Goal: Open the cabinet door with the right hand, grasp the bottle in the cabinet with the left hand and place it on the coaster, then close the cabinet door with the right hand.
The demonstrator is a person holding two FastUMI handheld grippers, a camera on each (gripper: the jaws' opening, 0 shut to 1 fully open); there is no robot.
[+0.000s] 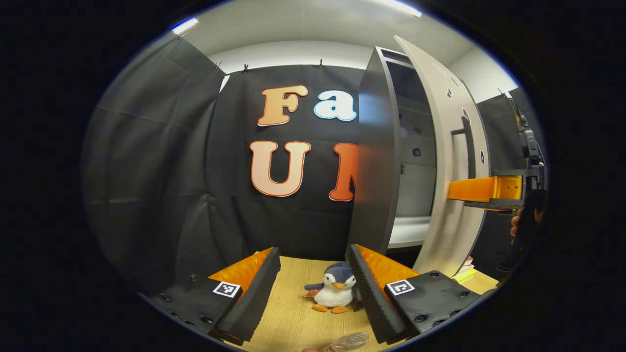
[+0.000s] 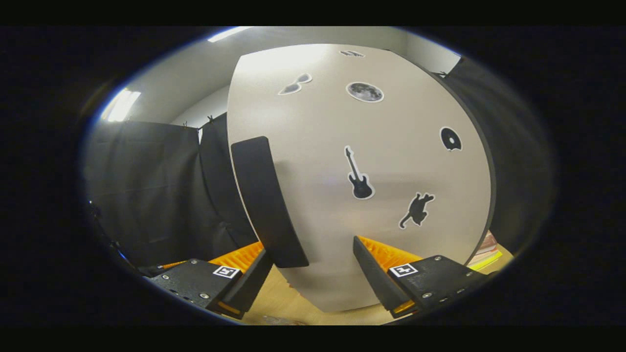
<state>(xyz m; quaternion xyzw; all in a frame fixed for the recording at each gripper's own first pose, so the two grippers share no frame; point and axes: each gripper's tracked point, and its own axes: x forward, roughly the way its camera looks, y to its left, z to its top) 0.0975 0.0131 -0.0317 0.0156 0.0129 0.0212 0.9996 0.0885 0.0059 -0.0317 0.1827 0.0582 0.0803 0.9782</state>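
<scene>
Door [image 2: 362,161] is seen partly open just ahead of the right hand-held gripper [image 2: 313,266], fingers apart astride its handle [image 2: 266,200], presumably for pushing; left hand-held gripper [image 1: 313,278] is held apart, empty, above the desk [image 1: 293,313]; bottle's place cannot be told.

Bright ceiling strip lights [image 1: 185,25], soft glare on the cabinet door [image 2: 342,146], heavy fisheye bending at edges
</scene>
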